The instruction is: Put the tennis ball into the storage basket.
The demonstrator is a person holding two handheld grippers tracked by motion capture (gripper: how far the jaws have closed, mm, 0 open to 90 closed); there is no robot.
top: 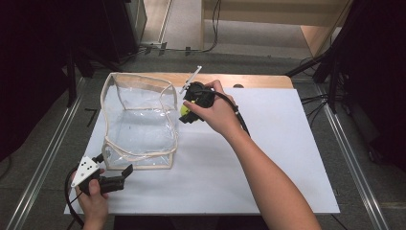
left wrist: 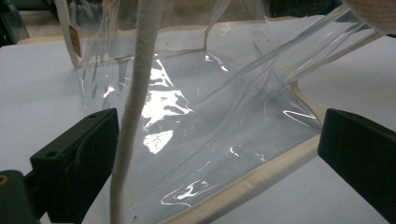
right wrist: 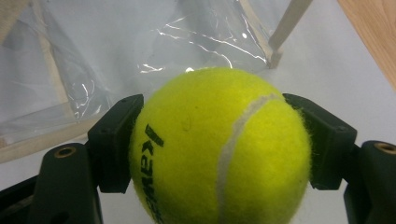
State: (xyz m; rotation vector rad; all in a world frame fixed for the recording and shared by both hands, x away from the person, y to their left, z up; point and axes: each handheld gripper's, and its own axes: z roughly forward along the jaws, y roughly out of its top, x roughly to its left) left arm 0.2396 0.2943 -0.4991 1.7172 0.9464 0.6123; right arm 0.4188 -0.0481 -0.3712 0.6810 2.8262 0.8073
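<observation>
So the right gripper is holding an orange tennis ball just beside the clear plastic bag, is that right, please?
Not quite: the tennis ball is yellow-green, not orange, as the right gripper view shows. The rest holds: the right gripper is clamped on it just beside the clear plastic bag.

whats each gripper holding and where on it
Right gripper clamps the tennis ball across its sides. Left gripper holds nothing, jaws open.

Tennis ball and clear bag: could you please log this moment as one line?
right gripper: shut on tennis ball | left gripper: open, at clear bag corner | ball beside bag, outside
</observation>
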